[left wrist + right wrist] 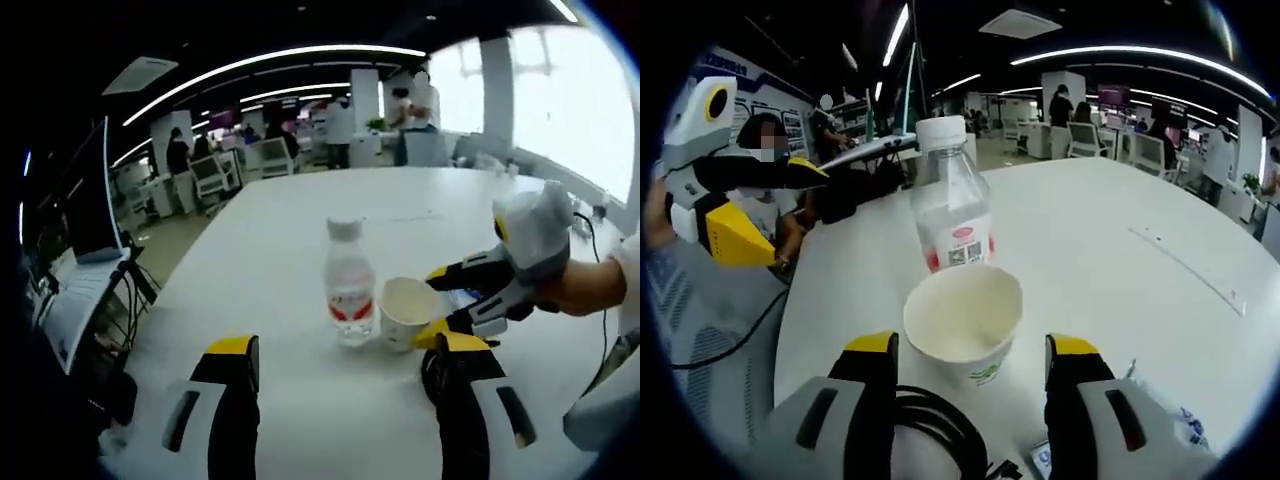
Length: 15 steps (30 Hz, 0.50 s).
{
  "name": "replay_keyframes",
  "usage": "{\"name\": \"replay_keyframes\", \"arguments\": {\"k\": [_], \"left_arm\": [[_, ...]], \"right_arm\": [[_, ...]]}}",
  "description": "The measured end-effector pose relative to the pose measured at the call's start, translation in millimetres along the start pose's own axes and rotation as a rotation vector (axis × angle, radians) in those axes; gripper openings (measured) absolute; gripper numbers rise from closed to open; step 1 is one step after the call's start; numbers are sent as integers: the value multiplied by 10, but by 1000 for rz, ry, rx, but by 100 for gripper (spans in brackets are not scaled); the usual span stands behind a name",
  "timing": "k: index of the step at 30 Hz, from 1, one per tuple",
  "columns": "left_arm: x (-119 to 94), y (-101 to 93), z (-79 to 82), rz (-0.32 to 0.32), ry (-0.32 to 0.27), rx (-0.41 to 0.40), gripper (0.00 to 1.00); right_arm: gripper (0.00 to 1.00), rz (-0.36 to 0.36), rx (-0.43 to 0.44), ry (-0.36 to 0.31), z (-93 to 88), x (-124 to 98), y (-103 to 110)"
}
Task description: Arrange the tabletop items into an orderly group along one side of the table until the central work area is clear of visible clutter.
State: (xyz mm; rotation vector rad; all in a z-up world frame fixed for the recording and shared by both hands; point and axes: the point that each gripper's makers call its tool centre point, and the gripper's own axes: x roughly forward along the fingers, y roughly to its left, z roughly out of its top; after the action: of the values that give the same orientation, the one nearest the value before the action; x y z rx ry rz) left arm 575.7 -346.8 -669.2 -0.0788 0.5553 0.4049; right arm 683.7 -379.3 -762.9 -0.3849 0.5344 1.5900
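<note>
Cup position: paper cup (963, 318) sits low in the centre of the right gripper view, upright on the white table (1120, 270), its open mouth facing up and its inside looking empty.
Key relation: cup lies straight ahead of the right gripper (968, 375), between the lines of the two yellow-tipped jaws, with a gap showing on each side of its wall.
Right gripper state: jaws spread wider than the cup and holding nothing; whether either jaw touches the cup cannot be told.
Bottle position: water bottle (951, 195) stands upright just behind the cup, upper centre of the right gripper view, white cap on top, red label facing the camera.
Long axes: both cup and bottle stand vertical, so their long axes run up from the table.
Same pair from the other side: in the left gripper view the water bottle (349, 283) is at centre and the paper cup (407, 312) is just right of it, close together; contact between them cannot be told.
Left gripper state: left gripper (345, 370) has its jaws wide apart, empty, low in the frame, well short of both items.
Nearer hand: right gripper (436, 305) enters the left gripper view from the right, at the cup, so it is much nearer.
Judgement: closing on the cup looks like the next move.
</note>
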Motion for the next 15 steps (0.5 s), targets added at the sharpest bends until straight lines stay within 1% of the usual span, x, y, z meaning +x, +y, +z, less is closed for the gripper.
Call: {"name": "replay_keyframes", "arguments": {"k": [2, 5, 7, 10, 12, 14, 15], "left_arm": [[-42, 27, -16, 9, -1, -8, 68], [-90, 72, -36, 19, 0, -20, 68], [-114, 126, -34, 31, -5, -28, 68], [-140, 149, -15, 45, -11, -35, 67], [-157, 166, -12, 53, -18, -39, 67], [-156, 166, -18, 54, -17, -41, 67], [-156, 165, -21, 55, -16, -41, 67]], "right_arm": [[55, -1, 4, -10, 27, 35, 3], [54, 6, -19, -8, 24, 78, 31], [53, 20, -20, 13, -26, 110, 48], [53, 28, -5, 21, -67, 155, 45], [49, 16, 4, 7, -61, 168, 15], [41, 10, -9, 1, -49, 173, -9], [41, 3, -16, -2, -40, 175, -22]]}}
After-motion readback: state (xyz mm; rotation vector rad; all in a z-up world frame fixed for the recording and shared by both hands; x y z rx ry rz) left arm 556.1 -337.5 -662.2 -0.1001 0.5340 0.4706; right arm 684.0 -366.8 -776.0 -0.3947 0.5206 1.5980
